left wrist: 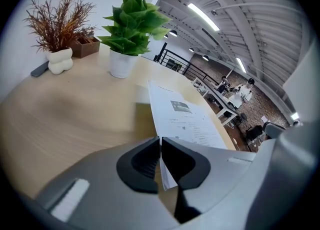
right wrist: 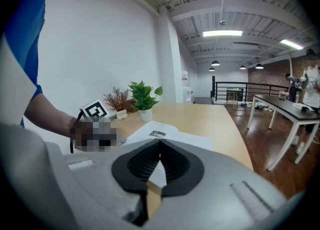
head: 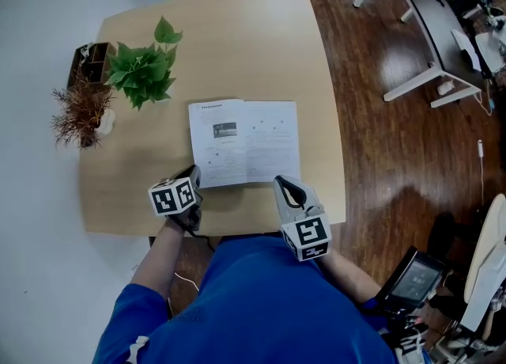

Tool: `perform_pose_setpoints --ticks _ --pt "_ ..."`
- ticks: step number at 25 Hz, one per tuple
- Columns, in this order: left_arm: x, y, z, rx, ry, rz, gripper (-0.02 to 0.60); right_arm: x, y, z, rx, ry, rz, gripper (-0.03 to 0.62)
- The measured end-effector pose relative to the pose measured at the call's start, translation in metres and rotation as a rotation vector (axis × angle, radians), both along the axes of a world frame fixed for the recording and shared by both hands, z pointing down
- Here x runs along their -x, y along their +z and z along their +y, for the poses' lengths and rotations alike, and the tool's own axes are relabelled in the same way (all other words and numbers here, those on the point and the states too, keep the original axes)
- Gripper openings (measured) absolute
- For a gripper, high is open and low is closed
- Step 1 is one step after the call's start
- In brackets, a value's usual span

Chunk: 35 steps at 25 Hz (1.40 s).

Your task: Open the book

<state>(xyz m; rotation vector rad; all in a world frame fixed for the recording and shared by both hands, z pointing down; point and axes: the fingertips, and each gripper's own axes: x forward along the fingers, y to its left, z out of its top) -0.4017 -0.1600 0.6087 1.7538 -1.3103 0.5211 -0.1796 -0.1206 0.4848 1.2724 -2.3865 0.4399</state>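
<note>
The book (head: 245, 142) lies open and flat on the wooden table (head: 237, 46), with white printed pages facing up. My left gripper (head: 194, 174) hovers just off the book's near left corner, its jaws shut with nothing between them. In the left gripper view the closed gripper (left wrist: 160, 140) points at the left page of the book (left wrist: 187, 119). My right gripper (head: 283, 183) sits at the book's near right corner, also shut and empty. The right gripper view shows its shut gripper (right wrist: 160, 143) with the open book (right wrist: 152, 133) just beyond.
A green potted plant (head: 144, 70), a dried reddish plant in a white vase (head: 83, 113) and a small wooden box (head: 88, 62) stand at the table's left. The table's near edge (head: 237, 228) runs under both grippers. White desks (head: 427, 22) stand across the wood floor.
</note>
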Motion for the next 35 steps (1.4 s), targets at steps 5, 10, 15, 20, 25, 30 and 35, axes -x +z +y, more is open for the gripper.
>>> perform_pose_setpoints --ticks 5,10,15,20,25,30,35 --pt "0.004 0.007 0.004 0.019 -0.004 -0.001 0.021 0.008 0.003 -0.001 0.014 -0.019 0.006 0.003" --pt "0.006 0.015 0.009 0.032 -0.011 -0.001 0.023 0.012 0.004 -0.001 0.026 -0.032 0.015 0.003" --pt "0.007 0.022 0.008 0.048 -0.004 -0.009 0.023 0.011 0.008 -0.002 0.036 -0.031 0.029 0.003" --pt "0.006 0.029 0.008 0.063 0.018 -0.039 0.025 0.013 0.011 -0.004 0.050 -0.034 0.034 0.003" --pt "0.004 0.033 0.007 0.073 0.045 -0.084 0.026 0.013 0.012 -0.007 0.053 -0.030 0.034 0.003" --pt "0.003 0.036 0.008 0.075 0.090 -0.152 0.025 0.013 0.012 -0.008 0.057 -0.031 0.034 0.003" --pt "0.008 0.043 0.010 0.072 0.101 -0.180 0.017 0.015 0.015 -0.009 0.058 -0.033 0.036 0.003"
